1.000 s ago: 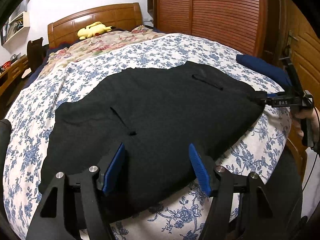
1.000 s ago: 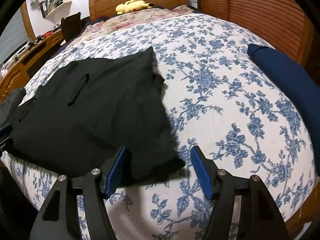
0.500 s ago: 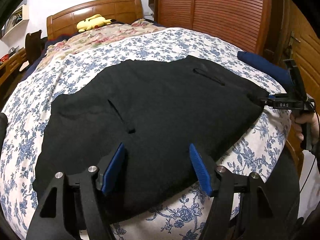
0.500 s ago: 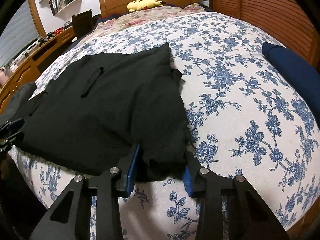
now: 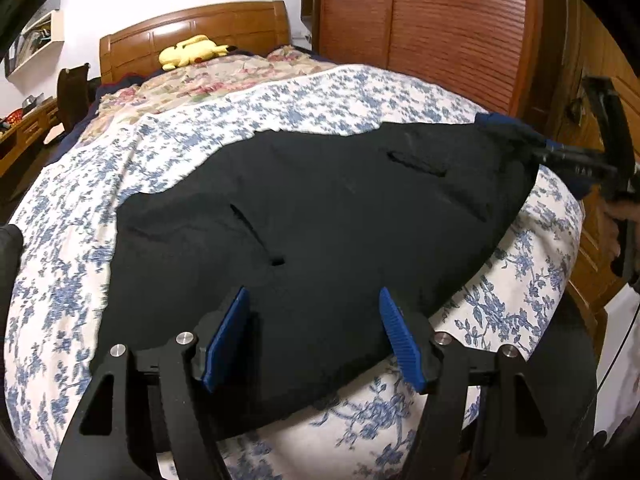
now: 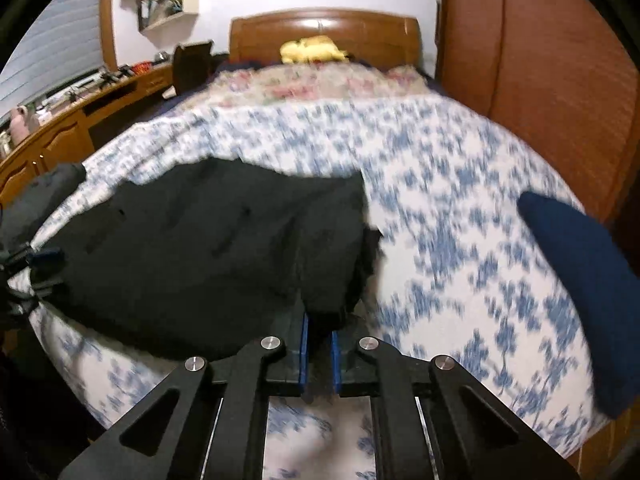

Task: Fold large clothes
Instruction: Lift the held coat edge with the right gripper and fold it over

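Nearest me, the left gripper point(image 5: 314, 330) hovers with jaws spread wide over the black garment point(image 5: 320, 232), while the right gripper point(image 6: 319, 354) pinches its corner. The garment lies flat on the floral bedspread point(image 6: 440, 216), a navy cushion point(image 6: 580, 264) beside it and a yellow plush toy point(image 5: 192, 50) at the headboard point(image 5: 200, 24).

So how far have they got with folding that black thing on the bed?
Barely started. The black garment lies spread flat on the blue-flowered bedspread, with no fold visible. In hand: the right gripper is shut on its near right corner, lifting it. The left gripper hangs open over the near edge, gripping nothing. All the folding is left.
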Demonstrator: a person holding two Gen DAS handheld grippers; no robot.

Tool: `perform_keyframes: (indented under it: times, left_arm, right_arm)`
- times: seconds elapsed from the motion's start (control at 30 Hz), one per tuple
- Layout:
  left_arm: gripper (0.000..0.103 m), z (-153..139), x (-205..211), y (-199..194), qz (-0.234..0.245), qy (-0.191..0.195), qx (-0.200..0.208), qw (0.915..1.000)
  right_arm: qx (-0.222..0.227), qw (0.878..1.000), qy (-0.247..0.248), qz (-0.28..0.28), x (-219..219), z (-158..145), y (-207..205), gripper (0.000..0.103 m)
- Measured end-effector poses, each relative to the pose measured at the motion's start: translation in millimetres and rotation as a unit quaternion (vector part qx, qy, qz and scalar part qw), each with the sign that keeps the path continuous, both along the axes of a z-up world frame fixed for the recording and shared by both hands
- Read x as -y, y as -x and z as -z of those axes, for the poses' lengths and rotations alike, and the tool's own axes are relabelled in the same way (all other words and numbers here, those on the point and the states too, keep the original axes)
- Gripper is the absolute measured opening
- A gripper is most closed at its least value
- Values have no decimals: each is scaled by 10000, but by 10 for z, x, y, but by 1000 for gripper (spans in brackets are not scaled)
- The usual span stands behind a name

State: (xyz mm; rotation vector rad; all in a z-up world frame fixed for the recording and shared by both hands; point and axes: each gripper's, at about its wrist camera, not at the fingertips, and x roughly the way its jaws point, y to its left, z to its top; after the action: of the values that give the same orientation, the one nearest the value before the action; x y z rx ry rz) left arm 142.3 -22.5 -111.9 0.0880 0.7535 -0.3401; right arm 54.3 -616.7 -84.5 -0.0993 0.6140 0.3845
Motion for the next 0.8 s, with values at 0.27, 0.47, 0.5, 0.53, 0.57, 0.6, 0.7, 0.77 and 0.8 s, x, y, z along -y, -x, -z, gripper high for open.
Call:
perform_keyframes:
  times: [0.27,0.47,0.5,0.53,0.57,0.6,0.7,0.77,0.8]
  left_arm:
    - [68,-167,-550,263,-358,265,295,9986]
    - [68,-223,-1044,489,-766,345,505,9952]
    - [68,-215,-1115,509,-824,374,510,9946]
    - [68,-207,-1200,532,-891,429,498,9938]
    - [68,-193,-1287,547,-961,488,476,9930]
    - [68,-184,-1336,558,-1011,514,466,9924]
    - [68,-123,-1516,602,-1214,532,418,9903]
    - [68,-91,-1598,612,-1320,547,379,9890]
    - [68,-77,-1642,618,-1377,563,362,9882]
  right_arm:
    - [609,9962,110,-621,-685,-523,202,7]
    - [923,9858,109,-1398,-1465,-729,442,7]
    - [941,9833,88,-1553,-1620,-743,490,7]
    - [962,9811,64,-1675,-1729,-745,536,7]
    - [965,9784,37,-1826,-1856,-737,583,7]
    - [950,9757,-2,-1974,-1966,-718,617,7]
    - [712,9672,-89,-2436,-2338,-571,716,7]
    - [520,9636,-52,-2622,-2519,-404,677,7]
    - [396,9625,-17,-2683,-2596,-318,648,7]
